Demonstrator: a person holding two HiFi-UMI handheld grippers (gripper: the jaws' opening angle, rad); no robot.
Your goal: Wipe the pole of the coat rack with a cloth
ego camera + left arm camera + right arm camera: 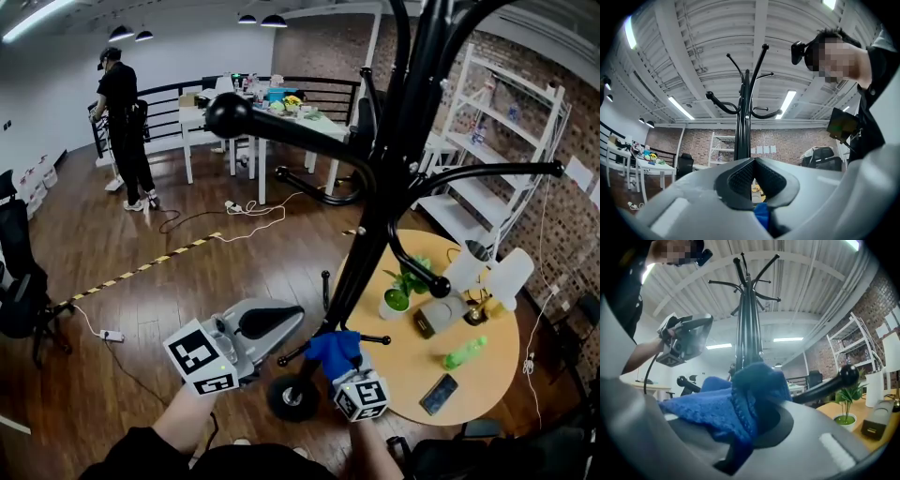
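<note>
Nearest the lens, the right gripper (337, 367) was clenched on a blue cloth (333, 349). The fabric was bunched over its jaw tips and lay low against the black pole (375, 225) of the coat rack, just above the round base (292, 398). Contact appeared likely, though the folds hid the meeting line. The left gripper (277, 322), just beside the pole on its left, had its jaws closed tip to tip with nothing between them. The pole's long axis ran upright from the cloth toward the hooked arms (281, 127) overhead, so nearly all of its length lay above the right gripper. On this evidence, the wiping stroke would have to travel upward along that axis, led by the right gripper, the nearer of the two. A round wooden table (487, 384) stood near on the right.
</note>
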